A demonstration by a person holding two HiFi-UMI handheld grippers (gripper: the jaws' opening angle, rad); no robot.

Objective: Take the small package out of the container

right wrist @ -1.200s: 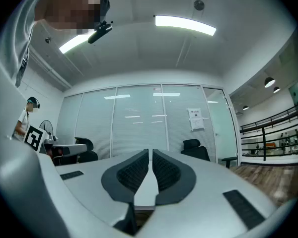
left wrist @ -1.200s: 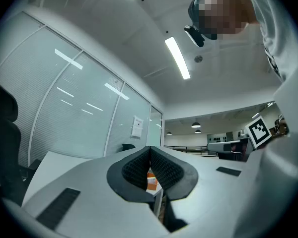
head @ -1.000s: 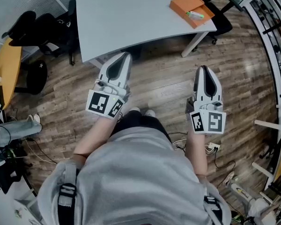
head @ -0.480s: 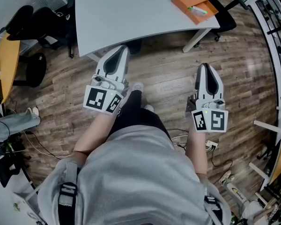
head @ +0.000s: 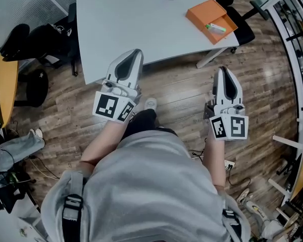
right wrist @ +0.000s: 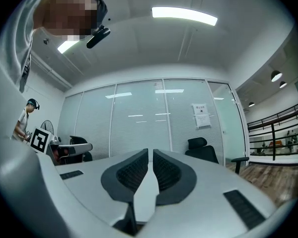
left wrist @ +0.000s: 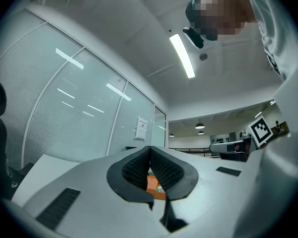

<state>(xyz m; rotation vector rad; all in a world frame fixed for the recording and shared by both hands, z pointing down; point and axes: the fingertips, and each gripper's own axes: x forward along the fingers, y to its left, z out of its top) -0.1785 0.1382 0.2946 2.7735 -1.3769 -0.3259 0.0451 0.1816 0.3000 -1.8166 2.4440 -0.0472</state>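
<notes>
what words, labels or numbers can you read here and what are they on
Nothing is legible.
The paper notice on the glass wall: print too small to read.
The green package in the orange container: label too small.
The square markers on the left gripper and right gripper: patterns only, no letters.

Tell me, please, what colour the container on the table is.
Orange: the container shows best in the head view.

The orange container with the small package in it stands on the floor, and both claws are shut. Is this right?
Not the floor: the orange container with the small package in it stands on the grey table, as the head view shows. The left claw and right claw are indeed shut.
</notes>
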